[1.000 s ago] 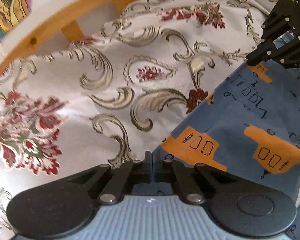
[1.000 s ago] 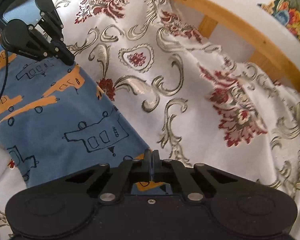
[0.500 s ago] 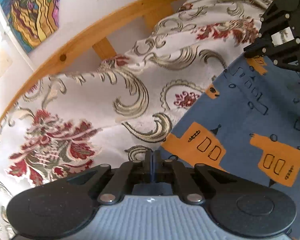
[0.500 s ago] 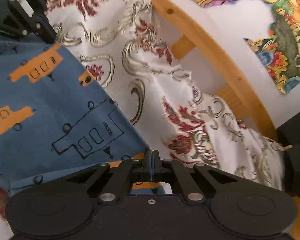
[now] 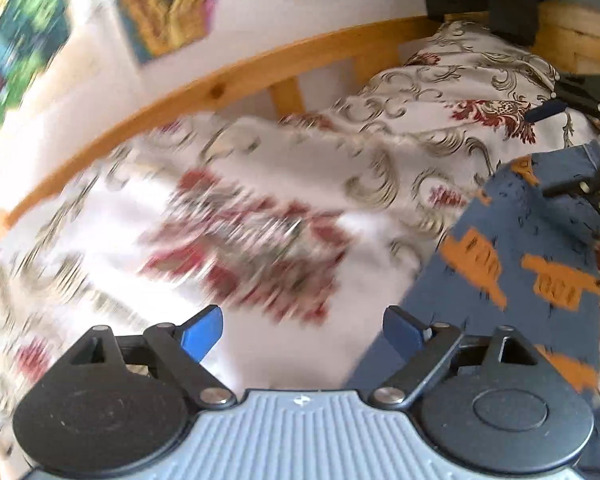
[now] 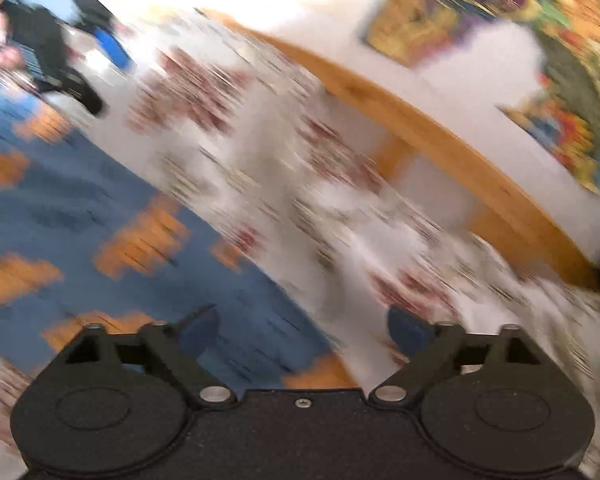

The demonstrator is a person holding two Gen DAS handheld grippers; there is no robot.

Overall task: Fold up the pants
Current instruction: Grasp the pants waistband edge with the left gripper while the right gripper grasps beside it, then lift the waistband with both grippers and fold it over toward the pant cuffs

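Above the pants (image 5: 512,280), both hand-held grippers (image 5: 302,330) (image 6: 302,326) gape empty.

Blue orange-patterned pants (image 5: 516,280) lie on floral-print white bedspread (image 5: 260,184); curved wooden bed rail (image 5: 236,80) behind it, colourful wall pictures (image 5: 168,4) above rail.

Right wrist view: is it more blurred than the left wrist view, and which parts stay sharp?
Yes. Right wrist view: the pants and bedspread smear into diagonal streaks; only the right gripper is sharp. Left wrist view: blur is heavy on the left, the pants are clearer, and the left gripper is sharp.
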